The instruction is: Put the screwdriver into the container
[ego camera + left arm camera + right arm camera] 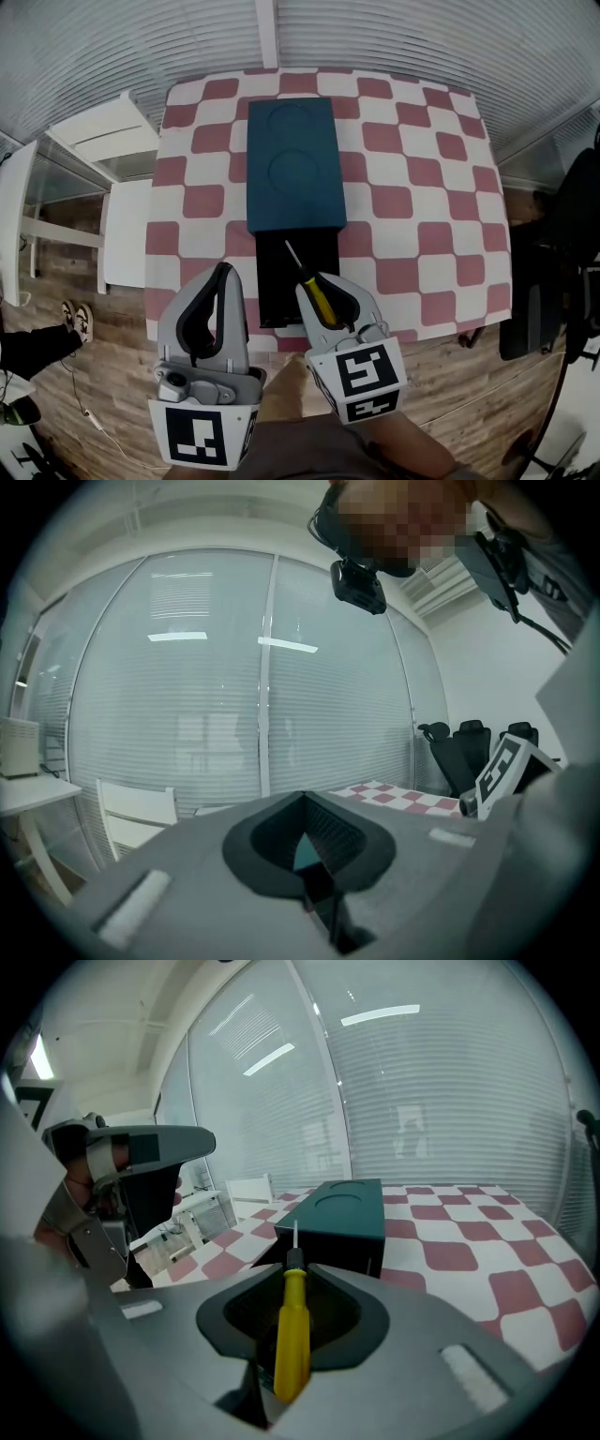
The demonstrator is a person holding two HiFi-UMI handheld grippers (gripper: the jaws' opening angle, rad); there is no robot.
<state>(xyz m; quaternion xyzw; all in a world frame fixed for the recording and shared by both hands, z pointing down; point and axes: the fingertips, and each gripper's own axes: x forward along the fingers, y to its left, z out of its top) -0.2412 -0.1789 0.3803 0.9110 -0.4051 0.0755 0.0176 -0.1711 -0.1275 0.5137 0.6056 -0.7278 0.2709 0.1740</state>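
My right gripper is shut on a yellow-handled screwdriver, whose thin metal tip points forward at the container. The container is a dark teal box on the checkered table. Its lid is slid back, and a black open compartment shows at the near end. The screwdriver tip hangs over that opening. In the right gripper view the screwdriver lies between the jaws with the container just ahead. My left gripper is shut on nothing, left of the container and over the table's near edge. The left gripper faces window blinds.
A white chair and a white side table stand left of the table. Black office chairs stand at the right. A person's shoes rest on the wooden floor at the left. Window blinds run behind the table.
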